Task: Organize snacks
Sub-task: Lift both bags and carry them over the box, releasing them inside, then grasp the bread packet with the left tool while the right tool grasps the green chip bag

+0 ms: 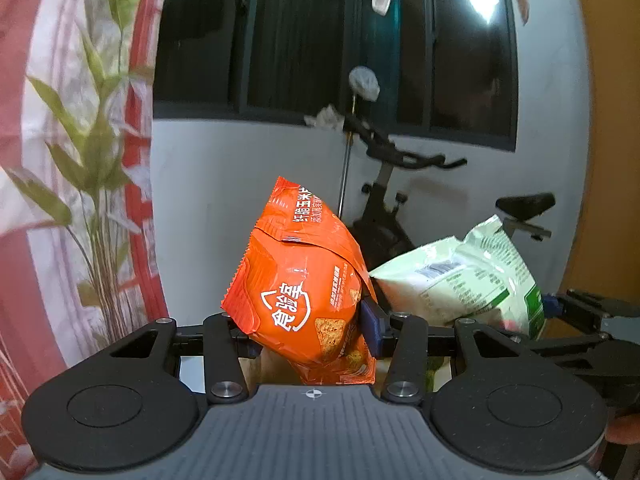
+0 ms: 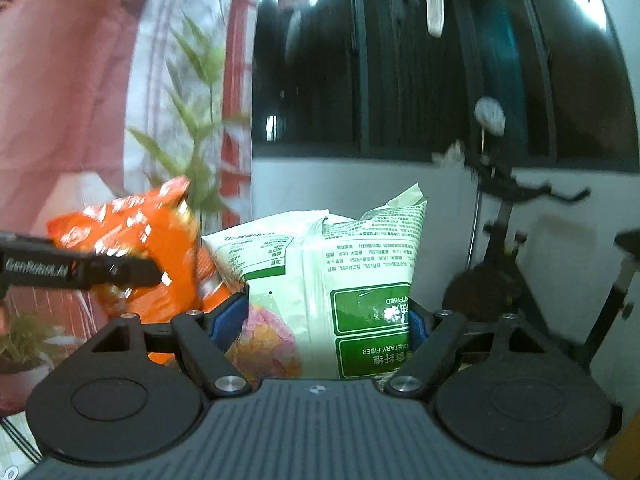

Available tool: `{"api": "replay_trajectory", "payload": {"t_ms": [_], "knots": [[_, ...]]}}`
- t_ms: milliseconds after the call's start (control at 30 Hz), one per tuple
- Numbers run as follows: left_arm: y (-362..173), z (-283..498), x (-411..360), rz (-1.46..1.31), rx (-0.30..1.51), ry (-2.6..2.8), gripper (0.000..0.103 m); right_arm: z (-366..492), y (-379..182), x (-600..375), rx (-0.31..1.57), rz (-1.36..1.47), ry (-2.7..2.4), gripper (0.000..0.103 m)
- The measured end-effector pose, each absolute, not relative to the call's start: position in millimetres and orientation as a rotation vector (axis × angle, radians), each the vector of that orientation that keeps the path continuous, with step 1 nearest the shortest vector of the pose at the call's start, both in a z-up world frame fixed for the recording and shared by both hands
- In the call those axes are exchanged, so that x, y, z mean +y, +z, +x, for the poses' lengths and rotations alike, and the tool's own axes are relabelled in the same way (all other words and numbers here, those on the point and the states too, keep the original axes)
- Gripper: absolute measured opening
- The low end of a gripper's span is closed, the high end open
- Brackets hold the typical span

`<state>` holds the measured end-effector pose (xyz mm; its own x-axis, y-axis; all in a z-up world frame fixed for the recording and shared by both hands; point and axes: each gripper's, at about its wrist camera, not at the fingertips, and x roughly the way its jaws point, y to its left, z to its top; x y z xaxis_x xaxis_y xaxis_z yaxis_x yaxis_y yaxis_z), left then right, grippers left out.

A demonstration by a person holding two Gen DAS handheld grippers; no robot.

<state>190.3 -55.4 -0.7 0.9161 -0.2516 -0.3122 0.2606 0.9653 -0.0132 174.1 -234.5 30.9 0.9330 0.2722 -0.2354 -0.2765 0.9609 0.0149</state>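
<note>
We hold 2 snack bags up by the exercise bike (image 1: 384,200).
Our left gripper (image 1: 308,332) pinches a crinkly orange bag (image 1: 300,280); our right gripper (image 2: 328,320) pinches a puffy pale green bag (image 2: 340,272).

A pale wall (image 1: 240,168) runs under a dark window (image 1: 304,40) — a lamp's glare (image 1: 482,0) reflected in the glass. An exercise bike (image 1: 384,184) stands against it, beside a red-and-white leaf-patterned curtain (image 1: 80,140).

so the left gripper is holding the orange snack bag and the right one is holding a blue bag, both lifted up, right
Not quite: the right gripper holds a white and green bag, not a blue one, as the right wrist view shows. The left gripper does hold the orange snack bag, and both are lifted.
</note>
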Motion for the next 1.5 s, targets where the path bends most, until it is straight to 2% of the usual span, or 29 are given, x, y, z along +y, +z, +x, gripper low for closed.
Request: {"api": "replay_trajectory", "payload": {"t_ms": [233,300,367,433,533,800,1167,1500], "knots": [[-25.8,214.8,-56.5,0.062,0.414,-0.265,0.051,201.8,5.2,-242.6,0.394,0.068,0.309,0.081],[-30.2,220.9,-54.8,0.060,0.445,-0.276,0.056,207.4,-0.5,-246.7,0.443,0.093,0.315,0.082],[-33.4,222.0,-53.9,0.065,0.463,-0.277,0.071,212.6,-4.2,-250.9,0.495,0.129,0.315,0.088],[-35.0,221.9,-53.1,0.084,0.457,-0.264,0.074,216.7,-6.6,-254.8,0.524,0.163,0.310,0.092],[-34.1,221.6,-51.7,0.099,0.462,-0.260,0.074,215.5,-6.2,-259.2,0.522,0.181,0.287,0.097],[-21.5,197.7,-31.9,0.070,0.483,-0.254,0.074,193.2,6.4,-250.4,0.492,0.116,0.269,0.097],[-12.3,132.8,22.0,0.001,0.508,-0.232,0.074,111.6,16.6,-228.2,0.395,-0.001,0.272,0.097],[-66.9,75.5,41.5,-0.003,0.571,-0.149,0.075,49.5,-14.1,-225.0,0.365,0.057,0.202,0.096]]}}
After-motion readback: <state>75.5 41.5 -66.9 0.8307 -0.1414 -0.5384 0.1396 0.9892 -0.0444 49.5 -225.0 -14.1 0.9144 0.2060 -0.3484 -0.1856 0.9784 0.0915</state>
